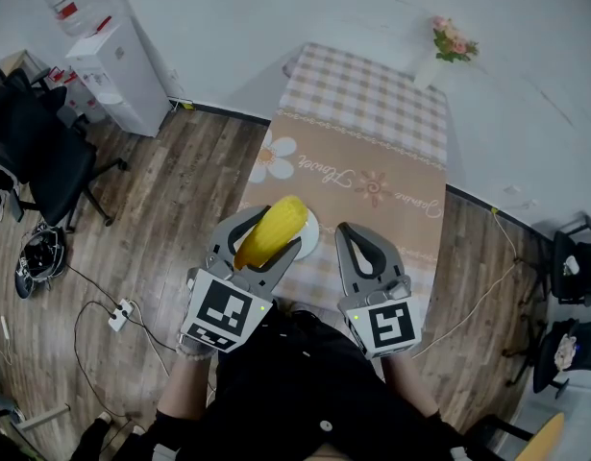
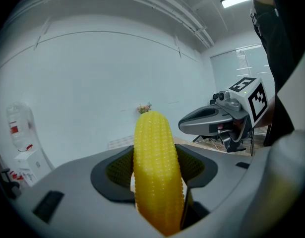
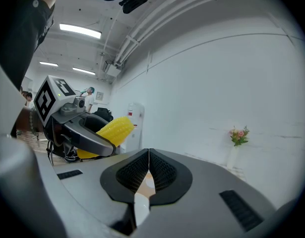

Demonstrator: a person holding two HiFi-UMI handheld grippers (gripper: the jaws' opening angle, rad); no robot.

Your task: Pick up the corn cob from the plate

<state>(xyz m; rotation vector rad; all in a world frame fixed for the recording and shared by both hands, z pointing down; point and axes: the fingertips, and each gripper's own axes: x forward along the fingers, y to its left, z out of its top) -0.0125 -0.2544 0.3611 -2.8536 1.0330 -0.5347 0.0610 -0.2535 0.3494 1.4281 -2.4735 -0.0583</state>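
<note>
Checked table (image 1: 391,176), wood floor around. Left gripper (image 2: 157,175) jaws clamped on corn cob (image 2: 154,152), held above plate (image 1: 312,234) near table's near edge. Right gripper (image 3: 149,168) jaws pressed together, empty. Head view alone shows the plate plainly.

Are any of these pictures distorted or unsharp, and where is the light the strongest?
Left gripper view: strong fisheye bending with dark corners; the corn cob is close, evenly lit and fairly sharp. Right gripper view: the same bending; the ceiling lamps are washed-out bright strips, and the flowers look small and soft. Head view: milder wide-angle bending, even light, no hard shadows around the plate.
</note>
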